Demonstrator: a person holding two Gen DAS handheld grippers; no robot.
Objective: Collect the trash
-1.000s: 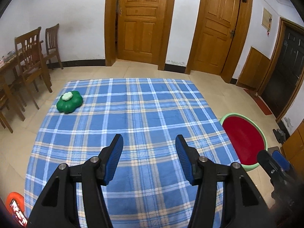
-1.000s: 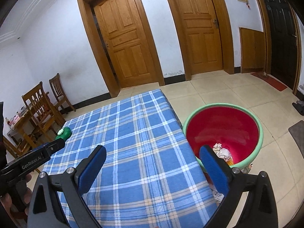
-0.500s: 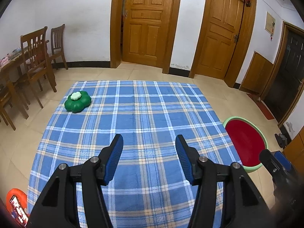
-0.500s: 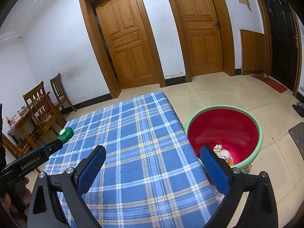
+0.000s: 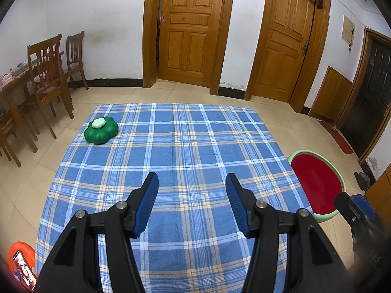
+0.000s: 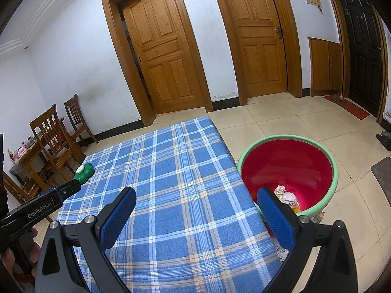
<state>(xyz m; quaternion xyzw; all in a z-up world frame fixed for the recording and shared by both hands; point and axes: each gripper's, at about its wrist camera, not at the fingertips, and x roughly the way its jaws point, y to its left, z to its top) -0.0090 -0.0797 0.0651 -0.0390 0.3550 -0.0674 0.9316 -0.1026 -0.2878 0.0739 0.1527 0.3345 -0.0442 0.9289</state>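
Left gripper [image 5: 191,183] parted, nothing between pads, hovering over blue plaid cloth [image 5: 185,146]. Right gripper [image 6: 196,201] spread wide, empty too, over cloth's right edge. Red basin with green rim [image 6: 334,183] on floor just beside the table, at right. Crumpled paper trash [image 6: 286,196] lying inside basin, near its front wall. Green flower-shaped object [image 5: 100,130] with pale top at far-left corner of cloth, well apart from both grippers. 2 wooden doors [image 5: 193,31] behind.
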